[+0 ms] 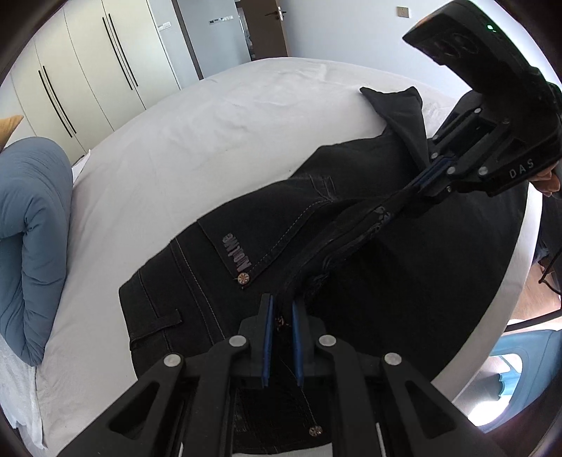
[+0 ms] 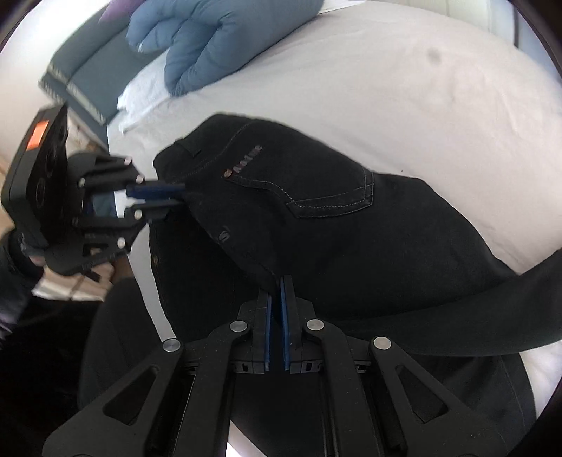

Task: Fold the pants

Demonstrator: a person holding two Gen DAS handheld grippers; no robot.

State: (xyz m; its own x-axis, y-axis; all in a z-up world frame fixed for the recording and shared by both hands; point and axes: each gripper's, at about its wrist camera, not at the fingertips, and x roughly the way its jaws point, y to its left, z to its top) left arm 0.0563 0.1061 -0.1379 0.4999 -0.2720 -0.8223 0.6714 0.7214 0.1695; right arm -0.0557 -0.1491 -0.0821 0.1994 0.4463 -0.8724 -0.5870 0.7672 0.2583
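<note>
Black jeans (image 1: 246,225) lie on a white bed, back pocket up, with a fold of cloth lifted between the two grippers. My left gripper (image 1: 282,302) is shut on the waistband edge, its blue pads pinching the denim. In the right wrist view the left gripper (image 2: 181,194) grips the jeans (image 2: 316,197) from the left. My right gripper (image 2: 279,285) is shut on a raised ridge of the same cloth. The left wrist view shows the right gripper (image 1: 414,183) at the upper right, pads clamped on the fabric, with one leg end standing up behind it.
The white bedsheet (image 1: 175,140) spreads beyond the jeans. A blue duvet (image 1: 31,228) is bunched at the bed's left side. White wardrobes (image 1: 87,70) and a dark door (image 1: 267,28) stand behind. A person's hand (image 1: 549,182) holds the right gripper.
</note>
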